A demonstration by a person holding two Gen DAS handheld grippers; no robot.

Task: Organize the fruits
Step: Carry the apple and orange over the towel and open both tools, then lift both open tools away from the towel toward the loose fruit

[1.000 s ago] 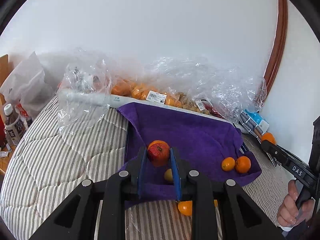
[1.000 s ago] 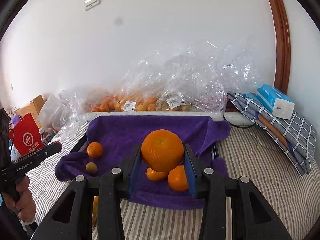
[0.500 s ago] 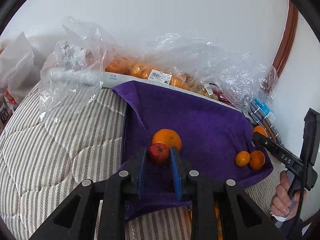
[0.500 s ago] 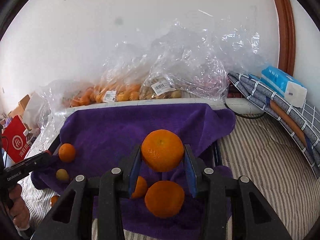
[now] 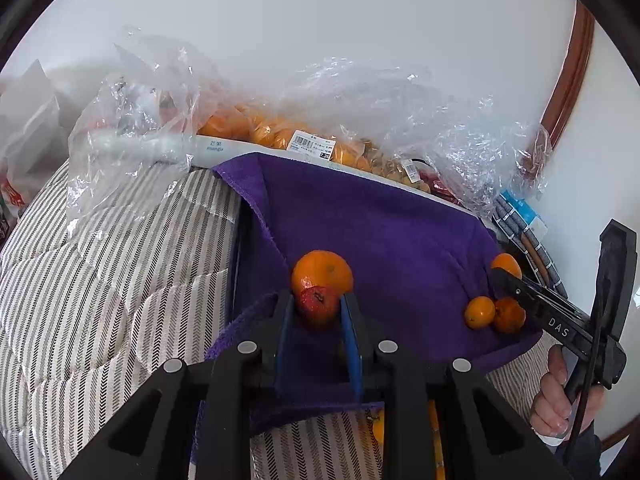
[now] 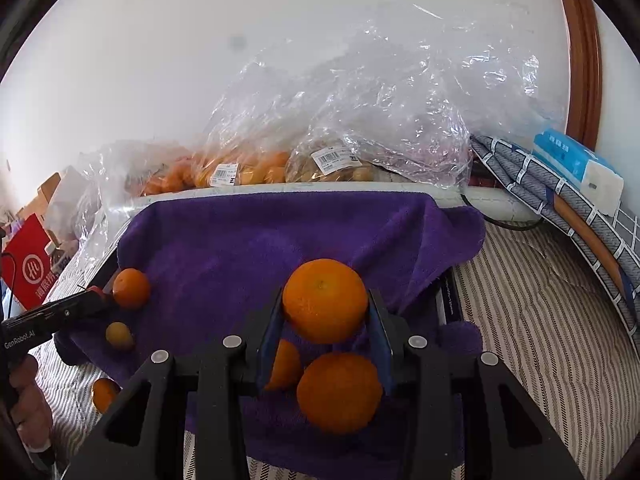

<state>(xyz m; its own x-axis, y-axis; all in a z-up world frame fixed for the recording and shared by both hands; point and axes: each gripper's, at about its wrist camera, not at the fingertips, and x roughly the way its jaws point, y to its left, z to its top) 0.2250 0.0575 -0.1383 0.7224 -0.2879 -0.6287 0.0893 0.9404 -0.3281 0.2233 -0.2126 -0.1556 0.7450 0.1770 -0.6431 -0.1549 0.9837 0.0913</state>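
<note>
My left gripper (image 5: 318, 308) is shut on a small red fruit (image 5: 317, 306), held just in front of an orange (image 5: 322, 272) that lies on the purple towel (image 5: 380, 220). My right gripper (image 6: 325, 312) is shut on a large orange (image 6: 325, 300) and holds it above two oranges (image 6: 339, 392) on the towel (image 6: 248, 240). From the left wrist view, two small oranges (image 5: 494, 314) lie at the towel's right edge under the right gripper. From the right wrist view, an orange (image 6: 131, 288) and a small yellow fruit (image 6: 119, 335) lie at the towel's left.
Clear plastic bags of oranges and other fruit (image 6: 248, 168) line the wall behind the towel. A striped quilt (image 5: 100, 280) surrounds it. A folded checked cloth with a tissue pack (image 6: 576, 164) lies at the right. A red bag (image 6: 30, 268) stands at the left. An orange (image 6: 103, 394) lies off the towel.
Both grippers have moved forward and lower over the towel, fruit still held. The left one now sits right by the orange; the right one hovers over the two oranges.
</note>
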